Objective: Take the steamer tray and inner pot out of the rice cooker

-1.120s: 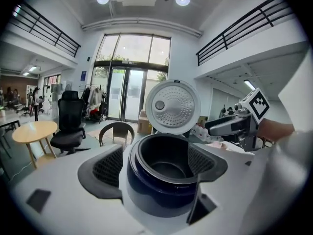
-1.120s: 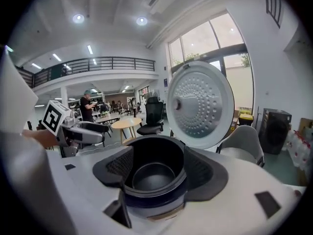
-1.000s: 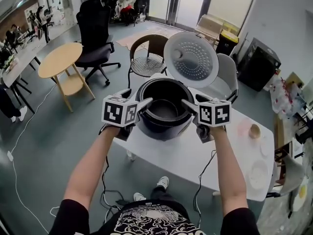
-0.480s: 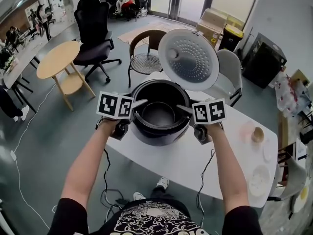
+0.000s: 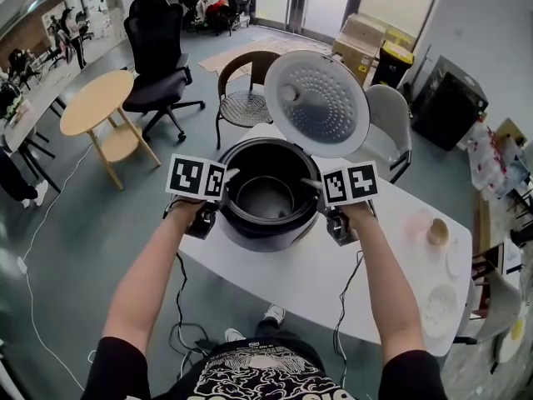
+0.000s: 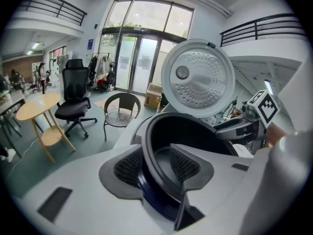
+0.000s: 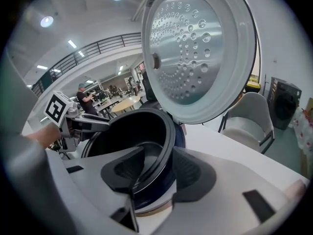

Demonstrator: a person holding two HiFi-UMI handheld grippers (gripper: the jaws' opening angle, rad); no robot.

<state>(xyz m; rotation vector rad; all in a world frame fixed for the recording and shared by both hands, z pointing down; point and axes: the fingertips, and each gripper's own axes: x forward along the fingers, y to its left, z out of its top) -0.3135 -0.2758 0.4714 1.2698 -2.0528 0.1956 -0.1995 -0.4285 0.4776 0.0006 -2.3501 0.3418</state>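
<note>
Head view. A dark, round rice cooker (image 5: 266,233) stands on a white rectangular table (image 5: 321,283). Its white lid with a perforated metal liner (image 5: 318,102) is swung up at the cooker's twelve-to-one o'clock. A black round steamer tray (image 5: 266,198) sits in the cooker's mouth. The inner pot cannot be told apart beneath it.

The left gripper (image 5: 226,176) meets the tray's rim at nine o'clock and the right gripper (image 5: 312,183) meets it at three o'clock. Both point downward and inward.

Gripper views. On each gripper, one ribbed pad lies outside the black rim and the other lies inside it. Both pairs of jaws have just been closing, and each now stands about half closed, clamped on the thin rim. The tray is seated level in the cooker, not lifted.

Surroundings. A small brown cup (image 5: 433,227) rests on the table at the cooker's three o'clock, well apart from it. Beyond the table are a round wooden side table (image 5: 100,102) at ten o'clock, a black office chair (image 5: 158,44) at eleven o'clock and a wicker chair (image 5: 248,98) near twelve o'clock.
</note>
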